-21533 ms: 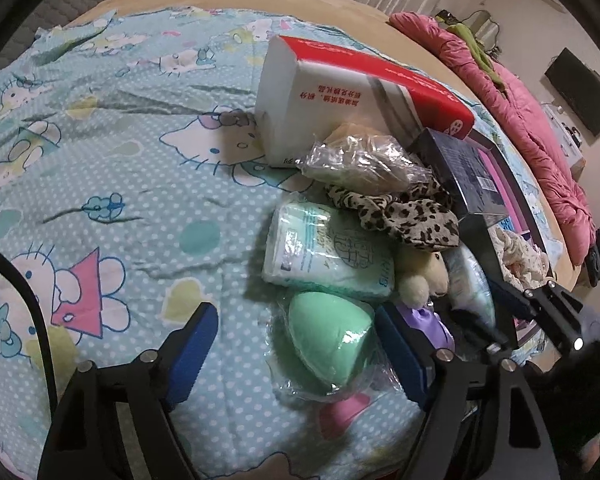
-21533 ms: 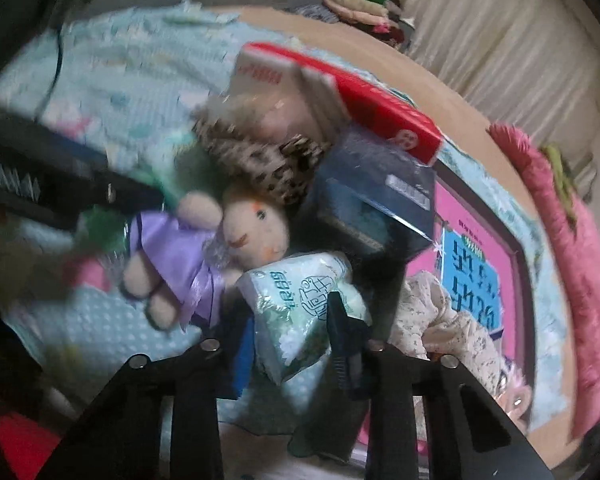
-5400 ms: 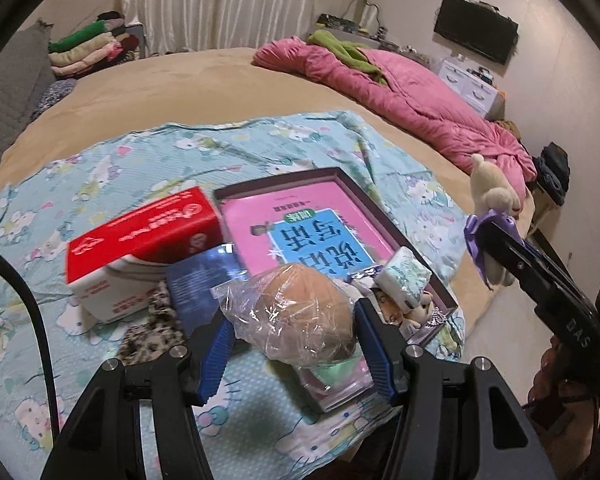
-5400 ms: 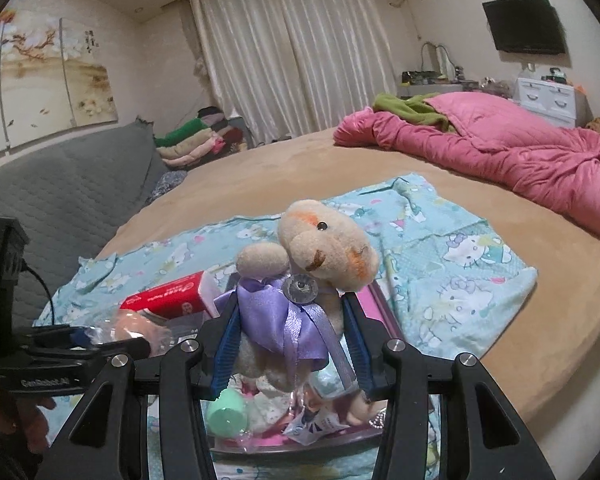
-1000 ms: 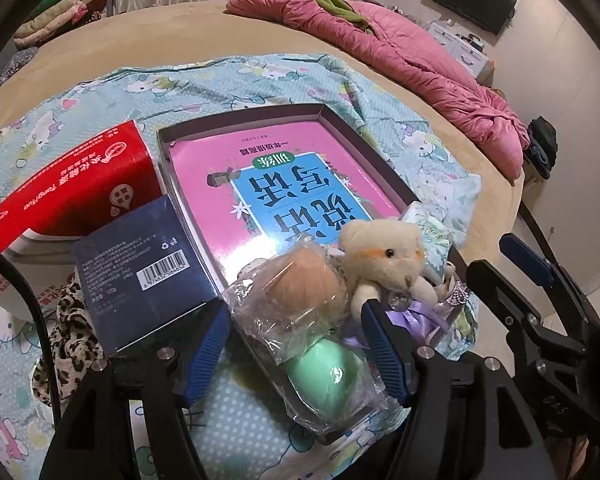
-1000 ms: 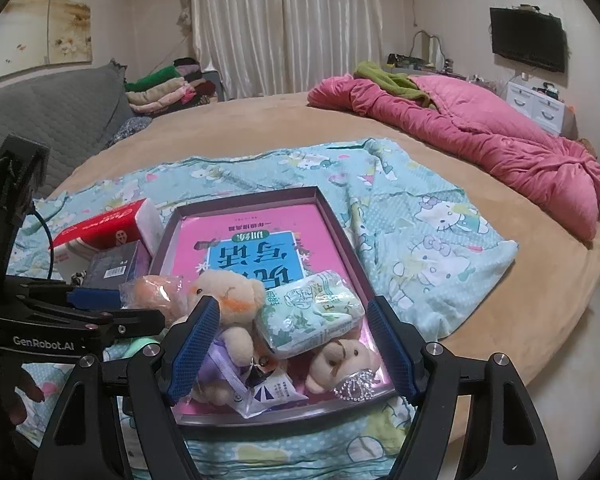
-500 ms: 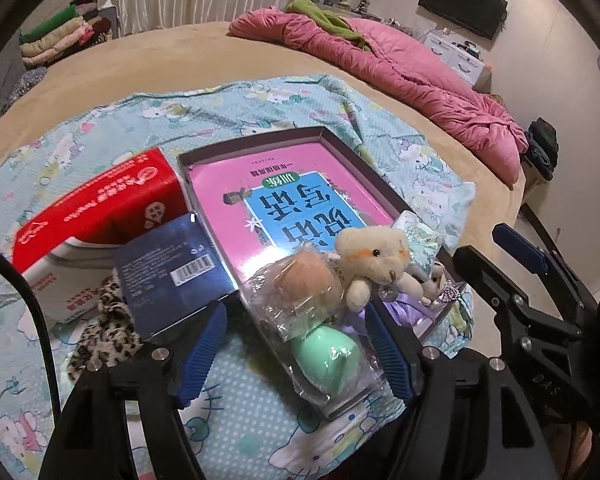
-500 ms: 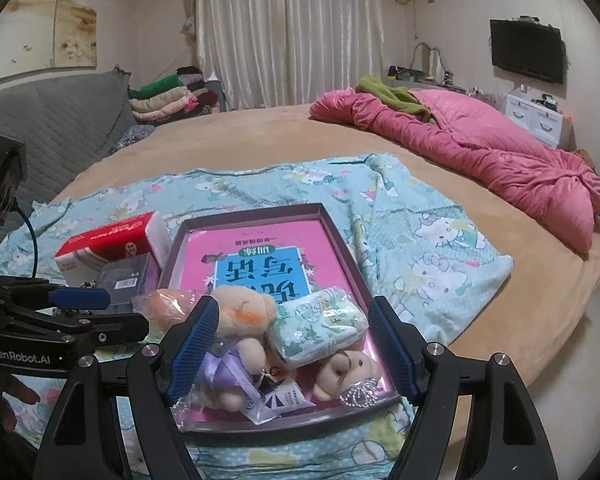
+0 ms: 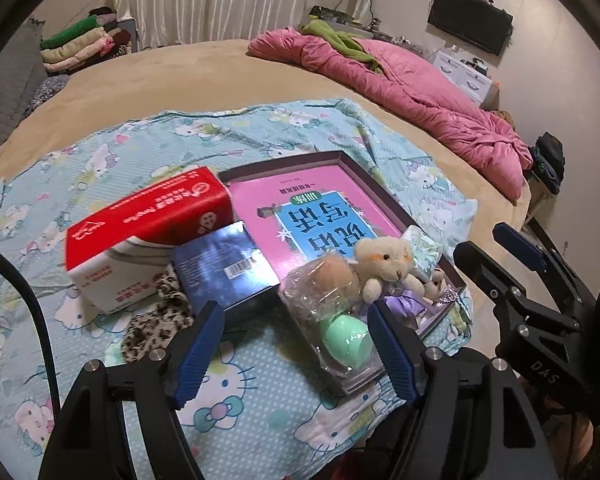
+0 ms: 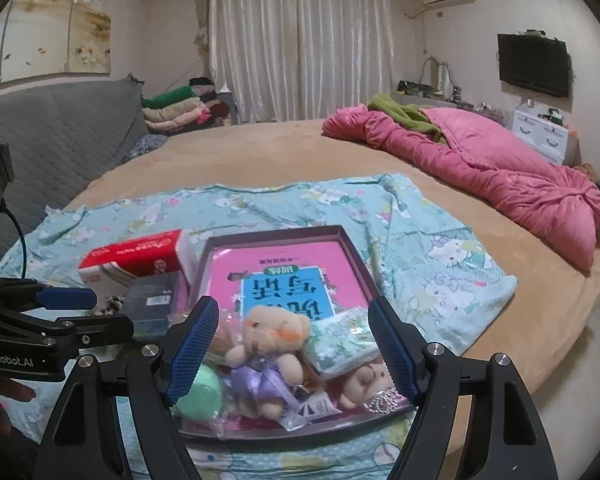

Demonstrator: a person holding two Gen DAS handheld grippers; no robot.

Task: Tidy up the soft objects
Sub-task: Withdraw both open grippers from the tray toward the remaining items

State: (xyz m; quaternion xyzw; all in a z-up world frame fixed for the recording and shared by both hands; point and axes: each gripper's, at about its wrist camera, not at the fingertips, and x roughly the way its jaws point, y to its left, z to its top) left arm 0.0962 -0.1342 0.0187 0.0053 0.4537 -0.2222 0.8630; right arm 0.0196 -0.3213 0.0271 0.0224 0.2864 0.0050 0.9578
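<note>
A dark-rimmed pink tray [image 9: 342,155] [image 10: 276,229] lies on the Hello Kitty cloth. At its near end lie a cream bear in a purple dress [image 9: 384,262] [image 10: 266,344], a bagged peach sponge [image 9: 332,276], a green sponge [image 9: 346,336] [image 10: 202,392], a green tissue pack [image 10: 346,344] and a small brown bear [image 10: 366,386]. A leopard scrunchie [image 9: 156,320] lies on the cloth left of the tray. My left gripper [image 9: 294,350] is open and empty above the near cloth. My right gripper [image 10: 294,350] is open and empty above the tray's near end.
A red and white tissue box [image 9: 140,236] [image 10: 140,260] and a dark blue box [image 9: 224,268] [image 10: 152,300] stand left of the tray. A pink quilt [image 9: 400,92] [image 10: 480,160] lies at the far right of the round bed. Folded clothes [image 10: 180,108] sit at the back.
Both grippers have pulled back and up from the tray, open and empty. The bear and the bagged sponges stay in the tray where they were set down.
</note>
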